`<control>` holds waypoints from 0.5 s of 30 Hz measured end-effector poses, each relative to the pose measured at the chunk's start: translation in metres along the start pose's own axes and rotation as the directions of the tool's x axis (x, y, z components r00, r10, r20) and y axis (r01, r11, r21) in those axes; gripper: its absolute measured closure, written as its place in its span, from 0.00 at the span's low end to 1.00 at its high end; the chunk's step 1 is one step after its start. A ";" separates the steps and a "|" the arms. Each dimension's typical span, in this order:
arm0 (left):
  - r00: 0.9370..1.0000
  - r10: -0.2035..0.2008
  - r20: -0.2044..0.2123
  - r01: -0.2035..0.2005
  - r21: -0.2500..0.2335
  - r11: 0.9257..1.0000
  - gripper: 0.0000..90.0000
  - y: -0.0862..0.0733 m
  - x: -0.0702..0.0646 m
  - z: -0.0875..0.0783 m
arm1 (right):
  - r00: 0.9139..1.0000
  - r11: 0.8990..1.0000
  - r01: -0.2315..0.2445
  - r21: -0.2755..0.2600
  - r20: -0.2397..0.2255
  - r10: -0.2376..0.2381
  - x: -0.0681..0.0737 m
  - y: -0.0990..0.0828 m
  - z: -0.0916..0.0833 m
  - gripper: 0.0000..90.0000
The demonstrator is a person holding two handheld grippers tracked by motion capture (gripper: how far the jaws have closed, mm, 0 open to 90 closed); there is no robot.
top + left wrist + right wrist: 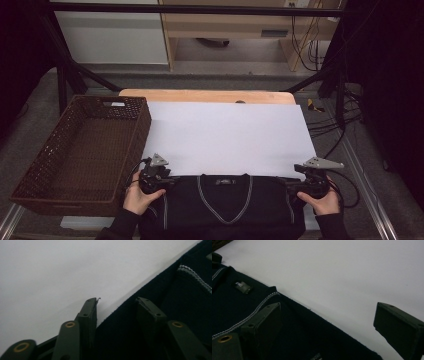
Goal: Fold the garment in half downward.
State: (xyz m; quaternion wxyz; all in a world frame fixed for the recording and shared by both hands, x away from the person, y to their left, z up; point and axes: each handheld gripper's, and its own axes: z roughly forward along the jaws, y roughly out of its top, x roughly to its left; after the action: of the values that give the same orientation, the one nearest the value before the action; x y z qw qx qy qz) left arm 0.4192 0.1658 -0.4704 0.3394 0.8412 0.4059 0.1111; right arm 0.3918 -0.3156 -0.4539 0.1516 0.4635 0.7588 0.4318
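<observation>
Left hand-held gripper [116, 302] part-closed astride dark sweater [222, 205] shoulder edge, pads not pressing, right hand-held gripper [327, 315] wide open, sweater at 6 o'clock on white-covered surface [225, 135], basket [80, 150] at 9 o'clock.

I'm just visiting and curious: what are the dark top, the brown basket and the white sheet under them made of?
The dark top looks like knitted fabric: matte, with a fuzzy edge and pale stitched V-neck trim. The basket seems woven wicker or rattan, given its open brown weave. The white sheet looks like smooth matte paper or thin board; which, I cannot tell.
</observation>
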 end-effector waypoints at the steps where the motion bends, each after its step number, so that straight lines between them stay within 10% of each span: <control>1: 1.000 0.008 0.002 -0.008 0.005 1.000 0.62 0.000 -0.001 0.000 | 1.000 1.000 0.000 -0.001 0.002 0.000 0.000 0.000 0.000 0.10; 15: 0.998 0.007 0.070 -0.010 0.047 0.999 0.88 0.000 -0.006 -0.003 | 1.000 0.999 -0.010 0.031 0.009 0.010 -0.004 -0.001 0.000 0.12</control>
State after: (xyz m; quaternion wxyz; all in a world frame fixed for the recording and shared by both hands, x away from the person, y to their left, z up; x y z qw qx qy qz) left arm 0.4139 0.1626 -0.4677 0.3330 0.8540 0.3929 0.0736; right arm 0.3933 -0.3196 -0.4556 0.1453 0.4715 0.7624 0.4188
